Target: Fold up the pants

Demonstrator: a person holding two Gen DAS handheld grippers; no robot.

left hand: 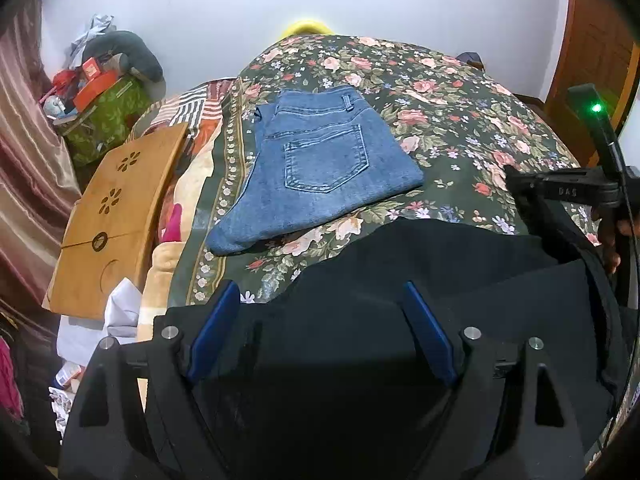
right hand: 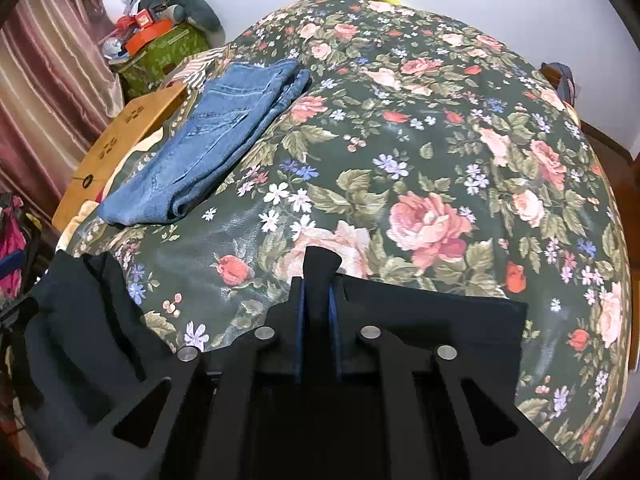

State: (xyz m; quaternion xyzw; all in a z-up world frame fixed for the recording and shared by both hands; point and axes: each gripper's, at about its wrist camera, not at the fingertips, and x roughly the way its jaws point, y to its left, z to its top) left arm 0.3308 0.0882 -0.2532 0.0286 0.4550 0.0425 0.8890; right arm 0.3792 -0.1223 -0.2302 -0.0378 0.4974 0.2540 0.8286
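The bed [right hand: 440, 140] with its floral cover is taking up nearly the whole scene, and the black pants [left hand: 400, 264] are lying along its near edge, right under both tools. Further back toward the left side a pair of folded blue jeans [left hand: 320, 160] is already sitting on the cover, well apart from the black pair.

The step in hand looks like the start of a fold on the black pair. The right gripper [right hand: 318, 292] is pinching a tuft of black cloth between clenched fingers, with the fabric poking up past the tips. The left gripper [left hand: 324, 308] is hanging over the other part of the pants with its blue pads [left hand: 216, 328] spread wide and nothing in them. My take: get the left one biting an edge or corner matching the right's before lifting, then keep both at even height so the cloth is hanging flat instead of twisting. Grabbing just one layer would probably be making a mess of it.

Direction-wise, the black pants seem to be running side to side along the near edge, long axis roughly across both views. Which end is the waist I can't tell, it's all dark and bunched up.
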